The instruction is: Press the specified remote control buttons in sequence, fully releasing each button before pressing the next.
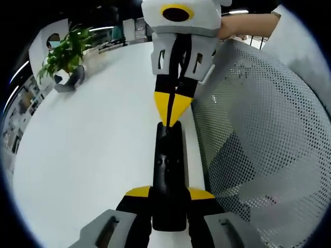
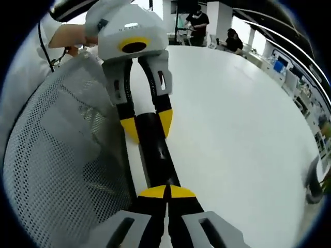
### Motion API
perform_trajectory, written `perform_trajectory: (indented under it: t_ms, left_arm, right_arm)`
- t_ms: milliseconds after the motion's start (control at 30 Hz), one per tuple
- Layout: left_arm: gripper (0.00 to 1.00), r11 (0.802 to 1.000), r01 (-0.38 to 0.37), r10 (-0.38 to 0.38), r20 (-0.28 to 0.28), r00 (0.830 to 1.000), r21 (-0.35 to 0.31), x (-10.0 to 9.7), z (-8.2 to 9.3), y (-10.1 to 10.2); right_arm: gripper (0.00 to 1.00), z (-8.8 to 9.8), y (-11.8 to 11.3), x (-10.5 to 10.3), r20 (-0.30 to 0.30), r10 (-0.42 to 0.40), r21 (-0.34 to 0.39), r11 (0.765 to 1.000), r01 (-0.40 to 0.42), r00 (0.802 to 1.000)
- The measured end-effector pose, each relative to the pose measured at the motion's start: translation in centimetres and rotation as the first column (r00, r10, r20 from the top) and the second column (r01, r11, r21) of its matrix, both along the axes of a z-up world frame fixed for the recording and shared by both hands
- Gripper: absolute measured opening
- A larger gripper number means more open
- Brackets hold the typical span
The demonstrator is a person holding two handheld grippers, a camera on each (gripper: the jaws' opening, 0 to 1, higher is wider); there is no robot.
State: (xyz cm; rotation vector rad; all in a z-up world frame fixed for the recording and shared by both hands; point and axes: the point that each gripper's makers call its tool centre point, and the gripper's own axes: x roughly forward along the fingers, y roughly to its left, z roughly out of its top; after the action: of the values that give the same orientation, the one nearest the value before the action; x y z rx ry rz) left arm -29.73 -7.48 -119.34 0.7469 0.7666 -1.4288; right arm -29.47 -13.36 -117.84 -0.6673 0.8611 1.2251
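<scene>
Remote control [image 1: 168, 175]: a long black bar lying on the white bench [image 1: 88, 144], close beside a perforated grey chair back [image 1: 258, 134]. I see it in the right gripper view too [image 2: 155, 150], running between my two tools.

Left gripper [image 1: 168, 195]: I have its yellow-tipped fingers [image 1: 138, 192] set against either side of the remote's near end, narrowly open and clamped on the body to steady it.

Right gripper [image 2: 166, 192]: its fingers are brought together into a single point, holding nothing. In the left gripper view that point [image 1: 170, 121] comes down at the remote's far end, on or just above its top face; I cannot tell whether it is bearing down.

Progress: I judge this as mid-press or poised on one button. Which button in the sequence I cannot tell; nothing marks presses already made, so the rest of the order and each full release may still lie ahead.

Surroundings: potted plant [image 1: 64, 51] far across the bench; people [image 2: 196, 23] at the room's far end.
</scene>
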Motion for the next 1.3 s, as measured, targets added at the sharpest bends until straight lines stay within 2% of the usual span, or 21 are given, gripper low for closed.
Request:
perform_trajectory:
  t_ms: [67, 167, 267, 467, 533, 567, 667, 733, 767, 800, 967, 1133, 1300]
  left_arm:
    - [0.25, 1.000, 0.006, -0.006, -0.002, 1.000, -0.003, 0.0, 0.0, 0.0]
    - [0.25, 1.000, 0.007, -0.007, -0.002, 1.000, 0.001, 0.0, 0.0, 0.0]
    - [0.25, 1.000, 0.010, -0.010, 0.000, 1.000, 0.001, 0.0, 0.0, 0.0]
    - [0.25, 1.000, 0.012, -0.012, 0.005, 1.000, 0.013, -0.1, 0.0, 0.0]
    - [0.25, 1.000, 0.013, -0.014, 0.003, 1.000, 0.018, 0.0, 0.0, 0.0]
    - [0.25, 1.000, 0.014, -0.014, 0.003, 1.000, 0.022, 0.0, 0.0, 0.0]
    - [0.25, 1.000, 0.011, -0.011, 0.003, 1.000, 0.023, 0.0, 0.0, 0.0]
    - [0.25, 1.000, 0.008, -0.008, -0.001, 1.000, 0.022, 0.0, 0.0, 0.0]
    - [0.25, 1.000, 0.007, -0.007, -0.001, 1.000, 0.024, 0.0, 0.0, 0.0]
    - [0.25, 1.000, 0.009, -0.009, 0.001, 1.000, 0.030, 0.0, 0.0, 0.0]
    - [0.25, 1.000, 0.009, -0.009, 0.003, 1.000, 0.023, 0.0, 0.0, 0.1]
    - [0.25, 1.000, 0.009, -0.009, 0.002, 1.000, 0.019, -0.1, 0.0, 0.0]
    - [0.25, 1.000, 0.001, -0.001, 0.001, 1.000, 0.013, -0.1, 0.0, 0.0]
  right_arm:
    - [0.00, -0.5, -0.1, -0.1, -0.035, 0.006, -0.026, 1.000, -0.007, 0.999]
    - [0.00, -0.4, -0.2, -0.1, -0.028, 0.029, -0.025, 0.999, -0.030, 0.999]
    - [0.00, -0.5, -0.1, -0.2, -0.002, 0.079, -0.058, 0.995, -0.079, 0.997]
    - [0.00, -0.8, -0.1, -0.1, 0.004, 0.165, -0.218, 0.963, -0.160, 0.986]
    - [0.00, -0.8, 0.1, -0.1, 0.003, 0.150, -0.215, 0.966, -0.146, 0.989]
    - [0.00, -0.8, -0.1, 0.0, -0.004, 0.118, -0.196, 0.974, -0.116, 0.993]
    - [0.00, -0.5, 0.0, 0.1, -0.059, -0.001, -0.071, 0.997, -0.003, 0.998]
    - [0.00, -0.2, -0.1, 0.1, -0.137, -0.113, 0.029, 0.993, 0.118, 0.984]
    - [0.00, -0.2, -0.2, 0.3, -0.144, -0.132, 0.058, 0.988, 0.141, 0.981]
    - [0.00, -0.2, -0.4, 0.6, -0.117, -0.166, 0.077, 0.981, 0.175, 0.979]
    - [0.00, 0.4, 0.4, -0.1, -0.008, -0.067, 0.070, 0.995, 0.067, 0.998]
    - [0.00, -0.4, 1.0, -0.3, 0.017, 0.012, 0.008, 1.000, -0.012, 1.000]
    - [0.00, -0.4, 1.0, -0.1, 0.031, 0.083, -0.047, 0.996, -0.081, 0.996]
